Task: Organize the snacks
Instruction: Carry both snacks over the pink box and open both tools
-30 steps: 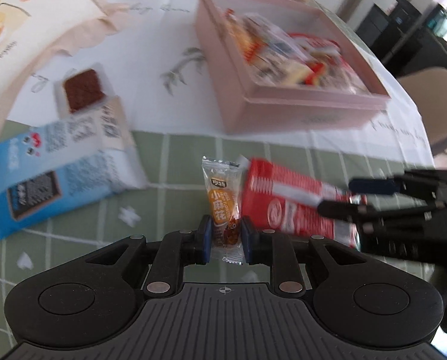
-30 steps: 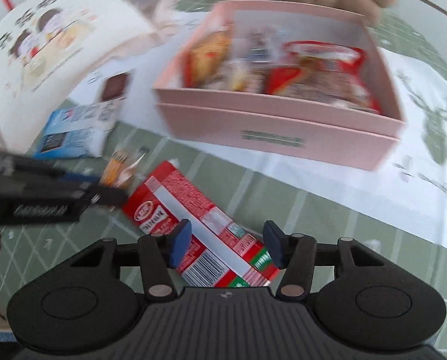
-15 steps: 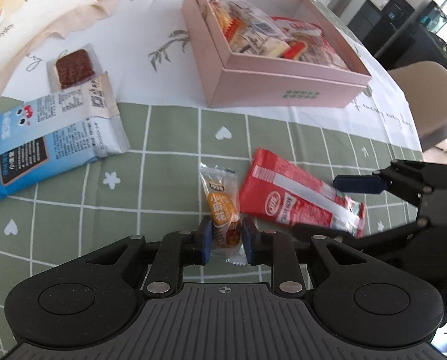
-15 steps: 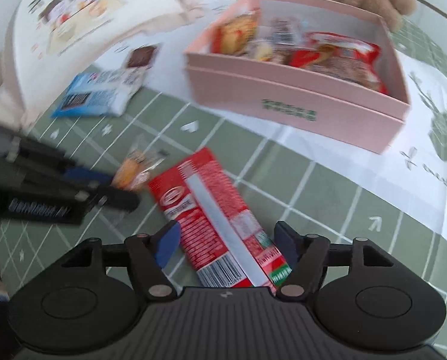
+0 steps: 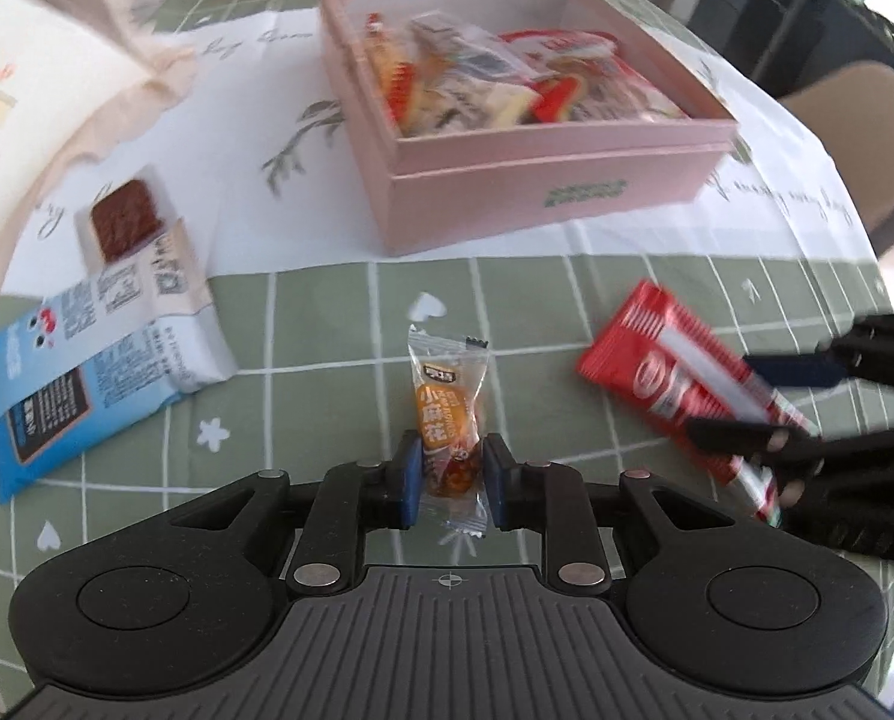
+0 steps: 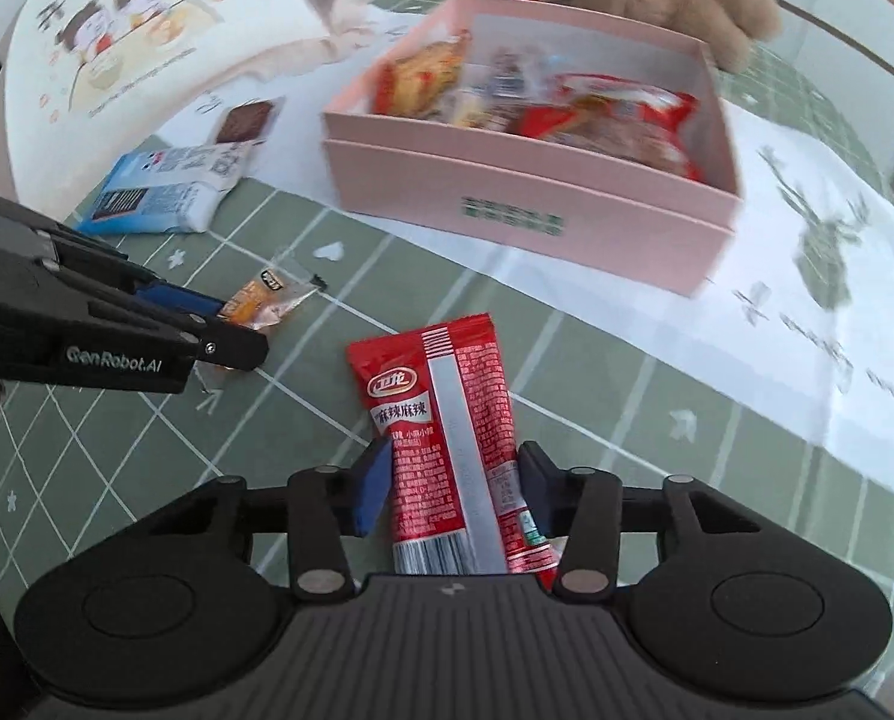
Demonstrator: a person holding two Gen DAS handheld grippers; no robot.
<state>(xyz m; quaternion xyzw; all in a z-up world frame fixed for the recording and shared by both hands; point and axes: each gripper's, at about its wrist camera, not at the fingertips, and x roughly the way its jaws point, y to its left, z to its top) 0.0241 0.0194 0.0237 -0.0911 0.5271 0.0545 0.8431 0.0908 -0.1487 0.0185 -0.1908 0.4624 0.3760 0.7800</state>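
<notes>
Holding two snacks at once here, so plenty could've gone sideways. My left gripper (image 5: pixel 447 483) had its jaws closing and pinching the little orange candy (image 5: pixel 447 420) by its lower end, most of the wrapper sticking out in front and lying over the green checked table (image 5: pixel 303 324). That thin crinkly film looked like the sort that slides out if I swung it fast.

My right gripper (image 6: pixel 456 489) was the shakier one. Its jaws were closing around the red snack packet (image 6: pixel 447 420), and the pads looked like they were only just meeting its edges, so I couldn't tell how firm that hold was. A long flat packet held near one end would likely droop or twist.

The pink box (image 6: pixel 507 204) sat toward the far side of the table, already pretty full. Guessing the packet could catch the front wall, or land on the heap and slide back out.
</notes>
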